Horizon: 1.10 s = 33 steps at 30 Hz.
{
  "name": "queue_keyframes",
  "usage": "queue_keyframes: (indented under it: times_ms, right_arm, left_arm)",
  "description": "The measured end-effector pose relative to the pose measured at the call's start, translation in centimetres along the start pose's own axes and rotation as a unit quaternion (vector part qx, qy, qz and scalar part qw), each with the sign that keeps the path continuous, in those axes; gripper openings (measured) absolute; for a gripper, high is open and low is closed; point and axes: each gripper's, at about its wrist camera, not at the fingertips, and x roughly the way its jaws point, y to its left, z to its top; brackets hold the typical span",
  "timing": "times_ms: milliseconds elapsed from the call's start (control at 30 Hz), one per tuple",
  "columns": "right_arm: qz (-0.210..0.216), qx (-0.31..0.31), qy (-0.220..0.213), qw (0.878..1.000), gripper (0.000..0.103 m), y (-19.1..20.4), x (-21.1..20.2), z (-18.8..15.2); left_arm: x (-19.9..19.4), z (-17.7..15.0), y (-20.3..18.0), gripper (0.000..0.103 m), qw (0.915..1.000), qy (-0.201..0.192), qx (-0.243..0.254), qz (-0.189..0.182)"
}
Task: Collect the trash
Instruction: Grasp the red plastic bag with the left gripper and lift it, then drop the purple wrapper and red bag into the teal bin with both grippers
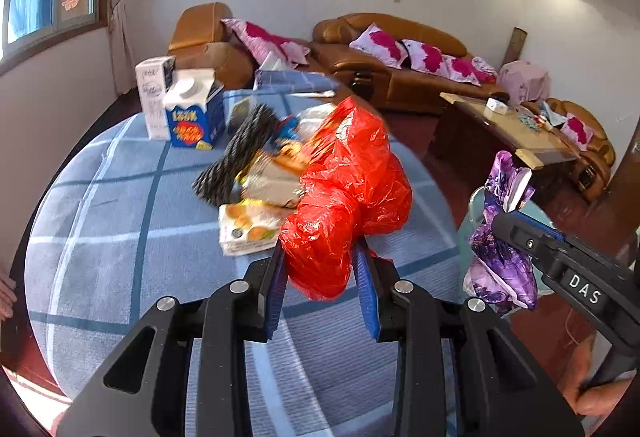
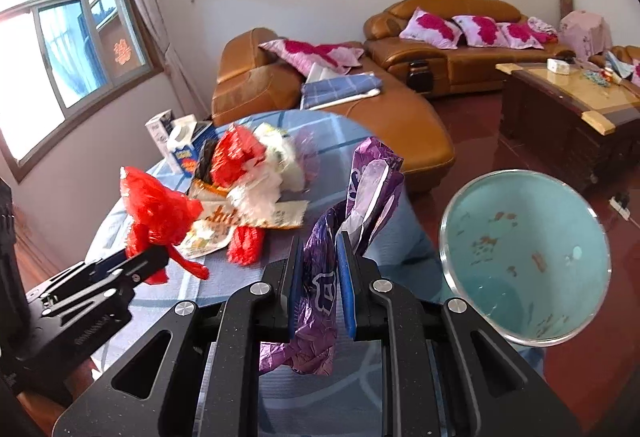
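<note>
Left gripper (image 1: pixel 320 269) clamped on a crumpled red plastic bag (image 1: pixel 344 205), blue pads pressed into its lower bunch, most of the bag billowing up and forward past the fingertips. From the right wrist view, same red plastic bag (image 2: pixel 158 213) lifted clear above the near-left edge of the table, left gripper (image 2: pixel 132 265) reaching in from the lower left.

Right gripper (image 2: pixel 320 277) closed on a purple foil wrapper (image 2: pixel 320 301), one end twisting up past the pads, the other hanging below. In the left wrist view, right gripper (image 1: pixel 516 213) out to the right of the table, purple foil wrapper (image 1: pixel 502 245) dangling from it, just in front of the bin.

Round pale teal trash bin (image 2: pixel 524 257) standing on the red floor beside the table, to the right of the right gripper, mouth open; brownish flecks on its inner wall, possibly stains or scraps, too blurred to tell.

More trash heaped mid-table on the blue plaid tablecloth (image 1: pixel 100 221): a black ribbed piece (image 1: pixel 236 157), a white carton printed with oranges (image 1: pixel 246 229), assorted wrappers between them. Behind the heap, a blue and white milk carton (image 1: pixel 196 115) upright, a taller white carton (image 1: pixel 154 97) just beside it on the left.
</note>
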Motion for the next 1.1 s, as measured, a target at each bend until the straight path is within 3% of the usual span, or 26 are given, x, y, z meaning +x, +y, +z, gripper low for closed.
queue_keyframes:
  times_ms: [267,533,833,1100]
  right_arm:
    - [-0.064,0.033,-0.031,0.997,0.018,-4.4,-1.9,1.0]
    - [-0.122,0.063,-0.032,0.99,0.019,-9.3,-2.7,0.8]
    - [-0.159,0.078,-0.01,0.984,0.019,-13.4,-1.9,0.4]
    - [-0.169,0.067,0.044,0.982,0.019,-15.8,0.2,0.0]
  left_arm:
    - [0.8,1.6,-4.7,0.032,0.998,-0.004,0.037,-0.051]
    - [2.5,1.9,-8.8,0.032,0.9941,0.001,0.074,-0.08]
    - [4.6,2.4,-12.1,0.032,0.9891,0.012,0.099,-0.108]
    - [7.9,3.0,-15.9,0.032,0.9829,0.041,0.11,-0.142]
